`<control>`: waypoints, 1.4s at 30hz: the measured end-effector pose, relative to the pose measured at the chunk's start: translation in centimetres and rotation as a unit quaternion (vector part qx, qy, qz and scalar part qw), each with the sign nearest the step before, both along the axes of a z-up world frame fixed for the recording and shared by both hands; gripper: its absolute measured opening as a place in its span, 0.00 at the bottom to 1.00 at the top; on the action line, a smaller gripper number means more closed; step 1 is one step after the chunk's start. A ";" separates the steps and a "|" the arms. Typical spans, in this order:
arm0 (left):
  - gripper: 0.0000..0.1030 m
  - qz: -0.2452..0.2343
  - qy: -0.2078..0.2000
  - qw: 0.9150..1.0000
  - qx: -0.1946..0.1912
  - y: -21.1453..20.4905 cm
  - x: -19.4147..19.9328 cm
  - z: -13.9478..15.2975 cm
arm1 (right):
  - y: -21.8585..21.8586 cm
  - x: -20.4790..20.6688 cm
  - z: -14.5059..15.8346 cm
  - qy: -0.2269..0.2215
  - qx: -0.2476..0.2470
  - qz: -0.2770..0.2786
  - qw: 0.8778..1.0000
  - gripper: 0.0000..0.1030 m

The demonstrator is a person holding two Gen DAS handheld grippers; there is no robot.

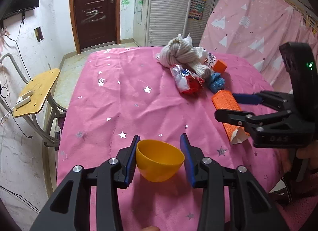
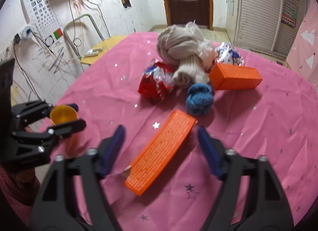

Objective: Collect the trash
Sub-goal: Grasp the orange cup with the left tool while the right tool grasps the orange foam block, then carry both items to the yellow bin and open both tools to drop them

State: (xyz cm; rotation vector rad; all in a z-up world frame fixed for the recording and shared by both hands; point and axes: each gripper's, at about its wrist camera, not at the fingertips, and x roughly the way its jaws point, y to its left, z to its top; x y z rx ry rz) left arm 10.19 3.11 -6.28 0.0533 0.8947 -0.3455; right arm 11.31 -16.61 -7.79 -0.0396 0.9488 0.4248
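- Trash lies scattered on a table under a pink star-print cloth point(image 1: 123, 99): a long orange box point(image 2: 161, 151) near the front, a second orange box point(image 2: 234, 76) farther right, and a red-and-silver foil wrapper point(image 2: 157, 83) beside a knotted beige knit point(image 2: 180, 50) and a blue knit bundle point(image 2: 198, 97).
- The left gripper point(image 1: 160, 158) brackets a yellow cup point(image 1: 159, 160) at the table's near left; its left pad touches the cup, while the right pad stands just clear.
- The right gripper point(image 2: 161, 147) hangs with jaws wide on either side of the long orange box, pads not touching it.
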 end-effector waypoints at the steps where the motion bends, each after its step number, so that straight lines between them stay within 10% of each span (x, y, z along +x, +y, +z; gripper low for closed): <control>1: 0.32 0.002 0.000 1.000 -0.001 0.1 0.1 0.1 | 0.1 0.0 -0.2 0.003 -0.002 0.001 1.000 0.57; 7: 0.32 0.008 0.006 1.000 -0.008 0.0 0.4 0.0 | -0.6 0.2 -0.3 -0.005 -0.007 -0.003 1.000 0.26; 42: 0.33 -0.067 -0.019 0.997 0.034 -13.9 0.2 4.3 | -17.9 -3.8 3.3 -0.092 0.095 -0.119 0.984 0.23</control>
